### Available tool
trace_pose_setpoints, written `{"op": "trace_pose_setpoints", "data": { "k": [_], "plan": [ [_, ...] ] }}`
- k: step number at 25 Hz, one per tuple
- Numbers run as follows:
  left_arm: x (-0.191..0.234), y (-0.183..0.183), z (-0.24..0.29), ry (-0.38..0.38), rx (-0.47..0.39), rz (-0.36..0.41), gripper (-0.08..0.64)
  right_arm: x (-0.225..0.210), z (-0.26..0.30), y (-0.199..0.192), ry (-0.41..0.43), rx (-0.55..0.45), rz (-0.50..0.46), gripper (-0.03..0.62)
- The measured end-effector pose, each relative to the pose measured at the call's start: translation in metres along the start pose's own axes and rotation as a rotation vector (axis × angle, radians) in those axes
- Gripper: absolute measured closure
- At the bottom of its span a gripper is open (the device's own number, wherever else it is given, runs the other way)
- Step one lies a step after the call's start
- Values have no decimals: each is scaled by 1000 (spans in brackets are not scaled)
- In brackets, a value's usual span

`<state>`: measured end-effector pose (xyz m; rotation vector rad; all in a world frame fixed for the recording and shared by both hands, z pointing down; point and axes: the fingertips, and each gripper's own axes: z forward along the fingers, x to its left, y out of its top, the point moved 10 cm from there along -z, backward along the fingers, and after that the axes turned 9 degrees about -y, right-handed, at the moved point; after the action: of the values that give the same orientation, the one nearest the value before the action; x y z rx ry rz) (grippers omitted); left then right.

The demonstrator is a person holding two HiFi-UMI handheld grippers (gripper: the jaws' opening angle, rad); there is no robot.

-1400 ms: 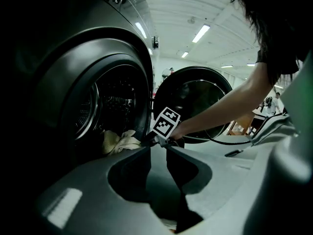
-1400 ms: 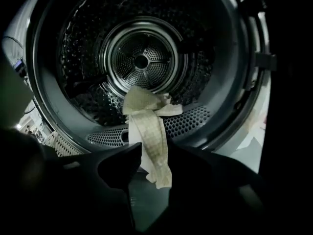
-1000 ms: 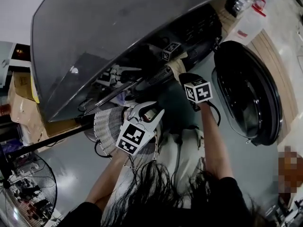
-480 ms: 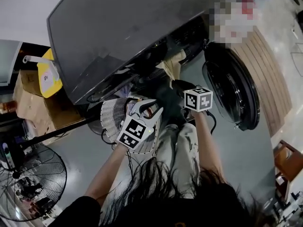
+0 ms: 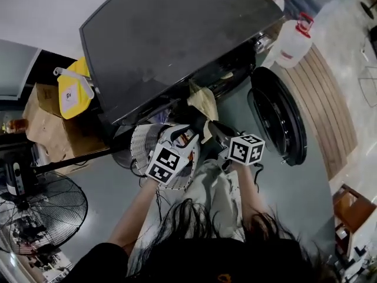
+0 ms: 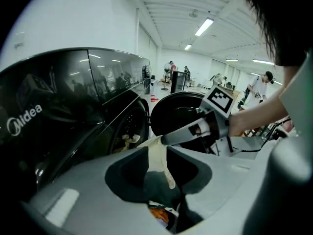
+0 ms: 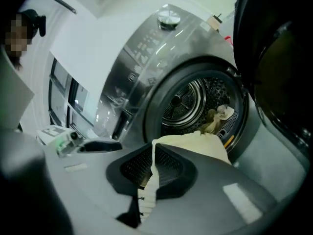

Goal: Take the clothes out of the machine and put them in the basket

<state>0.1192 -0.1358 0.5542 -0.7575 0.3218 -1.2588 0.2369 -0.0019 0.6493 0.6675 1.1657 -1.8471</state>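
Cream cloth [image 7: 195, 143] is pinched in the right gripper [image 7: 153, 148]. Its jaws are all but closed on a fold that runs down between the pads. The left gripper [image 5: 185, 137] also has its jaws drawn close, with dark cloth [image 6: 159, 187] in the slot. Whether that is part of the same garment cannot be told.

Both grippers sit just in front of the machine [image 5: 177, 46], outside the drum [image 7: 195, 104], and the load hangs between them. The basket [image 5: 141, 149] stands near the machine's front, under the left gripper. The door [image 5: 280, 119] stands swung wide open.

Assessment: the garment is out and the carry to the basket is in hand.

Recommendations:
- Keep both grips tight and lift until the trailing end clears the drum's rim.
- Swing the load away from the machine toward the basket.
- Part the jaws only once the load is over the basket.

Outstanding: further pale clothes [image 7: 217, 119] lie low inside the drum, so another reach is required.
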Motion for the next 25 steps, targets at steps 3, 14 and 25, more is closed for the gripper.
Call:
{"op": "trace_pose_setpoints", "data": {
  "k": [3, 14, 25],
  "plan": [
    [-1, 1, -6, 27, 13, -30, 450, 21, -21, 7, 32, -29, 45, 552],
    [0, -7, 17, 82, 114, -114, 248, 86, -92, 49, 140, -66, 53, 552],
    [6, 23, 81, 28, 97, -99, 190, 148, -158, 90, 250, -78, -15, 552]
  ]
}}
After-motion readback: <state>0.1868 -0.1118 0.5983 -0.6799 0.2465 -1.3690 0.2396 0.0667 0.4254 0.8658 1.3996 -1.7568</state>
